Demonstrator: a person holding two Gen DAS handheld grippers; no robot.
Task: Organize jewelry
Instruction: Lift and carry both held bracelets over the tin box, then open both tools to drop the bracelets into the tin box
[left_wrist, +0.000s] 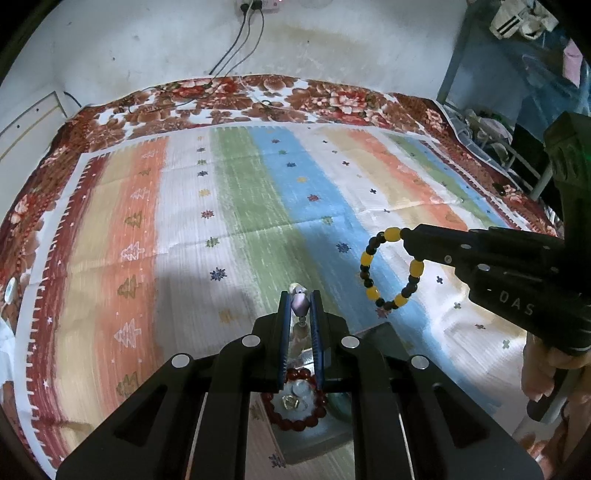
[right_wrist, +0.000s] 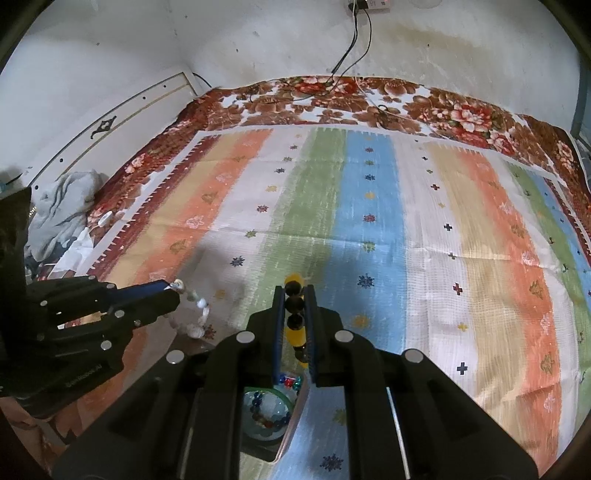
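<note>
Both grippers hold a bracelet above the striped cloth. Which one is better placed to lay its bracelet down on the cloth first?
Likely the right gripper: its yellow and black bracelet hangs as an open loop over bare striped cloth. The left gripper, shut on the pale bead bracelet, hangs over the tray with a red bracelet.

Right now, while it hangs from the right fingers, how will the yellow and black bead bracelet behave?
The yellow and black bead bracelet hangs as an open loop, so it probably sways. Its round beads look smooth, perhaps slippery. It seems light, pinched at one spot.
</note>
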